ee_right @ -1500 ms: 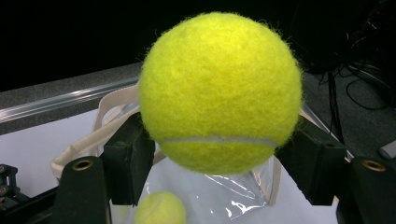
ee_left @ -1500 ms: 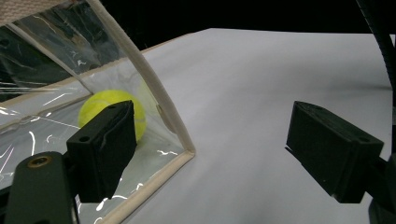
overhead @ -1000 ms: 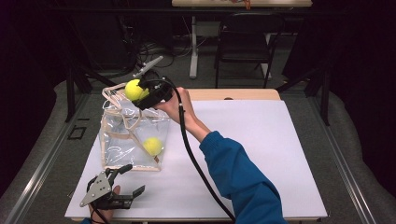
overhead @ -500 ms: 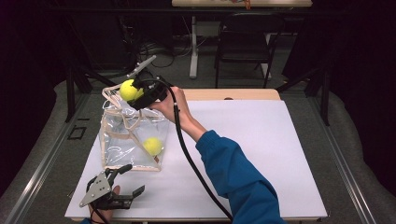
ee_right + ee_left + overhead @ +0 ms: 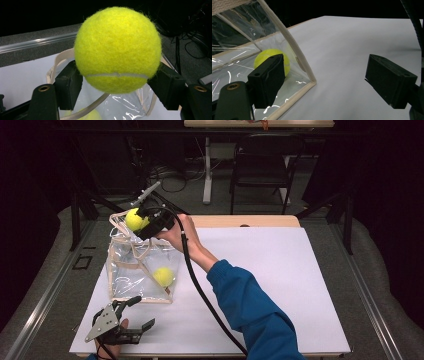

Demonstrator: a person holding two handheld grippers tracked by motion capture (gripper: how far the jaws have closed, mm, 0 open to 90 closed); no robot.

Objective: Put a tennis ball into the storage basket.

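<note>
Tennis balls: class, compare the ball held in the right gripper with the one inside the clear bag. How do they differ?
The held tennis ball is clamped between the right gripper jaws, above the clear bag's opening; the bagged tennis ball lies loose on the bag's bottom. The held one shows bare, the bagged one through plastic. Both are yellow-green and fuzzy.

Dim room, bright table (image 5: 280, 270), glare on plastic.

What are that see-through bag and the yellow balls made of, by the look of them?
The bag looks like clear, glossy soft plastic: it shows creases and glints, with cream trim and handles, likely woven fabric. The ball held in the right gripper is fuzzy yellow felt with a pale seam, like a tennis ball. The ball inside the bag looks alike.
</note>
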